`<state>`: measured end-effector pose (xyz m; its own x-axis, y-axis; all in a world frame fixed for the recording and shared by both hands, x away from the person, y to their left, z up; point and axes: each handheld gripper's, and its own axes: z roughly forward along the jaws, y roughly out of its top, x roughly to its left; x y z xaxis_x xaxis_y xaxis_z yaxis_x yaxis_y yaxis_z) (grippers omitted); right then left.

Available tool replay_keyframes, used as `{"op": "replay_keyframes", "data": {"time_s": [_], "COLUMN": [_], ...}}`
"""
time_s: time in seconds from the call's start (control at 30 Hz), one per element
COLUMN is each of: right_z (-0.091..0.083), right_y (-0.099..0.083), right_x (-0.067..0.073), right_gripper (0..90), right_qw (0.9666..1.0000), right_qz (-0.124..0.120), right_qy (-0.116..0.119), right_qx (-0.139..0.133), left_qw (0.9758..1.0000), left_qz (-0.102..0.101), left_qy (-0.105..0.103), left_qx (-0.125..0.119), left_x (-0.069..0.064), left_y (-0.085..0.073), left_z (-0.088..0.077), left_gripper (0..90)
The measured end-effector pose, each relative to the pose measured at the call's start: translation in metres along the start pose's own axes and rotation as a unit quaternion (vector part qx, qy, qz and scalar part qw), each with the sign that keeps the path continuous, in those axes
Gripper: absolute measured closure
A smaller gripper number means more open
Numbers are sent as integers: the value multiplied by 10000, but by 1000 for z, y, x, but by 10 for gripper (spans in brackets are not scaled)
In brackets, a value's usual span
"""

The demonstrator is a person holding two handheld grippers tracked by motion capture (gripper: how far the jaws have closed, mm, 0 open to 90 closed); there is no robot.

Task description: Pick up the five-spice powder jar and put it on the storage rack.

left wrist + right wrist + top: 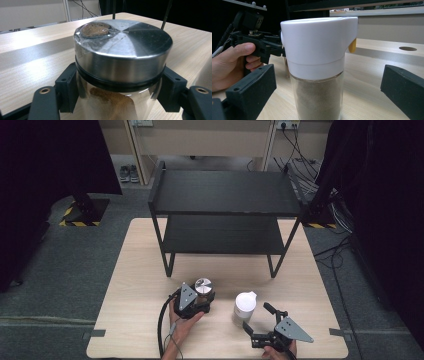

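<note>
L hand-held gripper (202,301) clamped on steel-lidded jar (203,286) w/ brown powder, jar upright on table (140,270). R hand-held gripper (257,322) jaws wide apart, either side of white-capped shaker (244,307), not touching. Black shelf rack (222,192) behind, well apart.

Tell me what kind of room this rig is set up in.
Probably a lab or recording workspace, not a kitchen. A pale wooden table stands on grey carpet, with black-and-yellow hazard tape on the floor, loose black cables running to a wall socket, and dark curtains at the sides.
</note>
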<state>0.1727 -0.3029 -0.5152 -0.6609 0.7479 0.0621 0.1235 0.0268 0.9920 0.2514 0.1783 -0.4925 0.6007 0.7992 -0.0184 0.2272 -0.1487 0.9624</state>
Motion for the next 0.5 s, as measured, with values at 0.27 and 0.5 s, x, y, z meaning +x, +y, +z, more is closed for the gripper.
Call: {"op": "replay_keyframes", "data": {"time_s": [0.27,0.5], "right_z": [0,0], "right_y": [0,0], "right_x": [0,0], "right_gripper": [4,4], "right_qw": [10000,10000], "right_qz": [1,7], "right_qy": [2,-1], "right_qx": [-6,-9], "left_qw": [10000,10000], "left_qz": [6,-17], "left_qy": [-37,-95], "left_qx": [-5,4], "left_x": [1,3], "left_y": [0,0], "left_z": [-2,-3], "left_gripper": [302,302]}}
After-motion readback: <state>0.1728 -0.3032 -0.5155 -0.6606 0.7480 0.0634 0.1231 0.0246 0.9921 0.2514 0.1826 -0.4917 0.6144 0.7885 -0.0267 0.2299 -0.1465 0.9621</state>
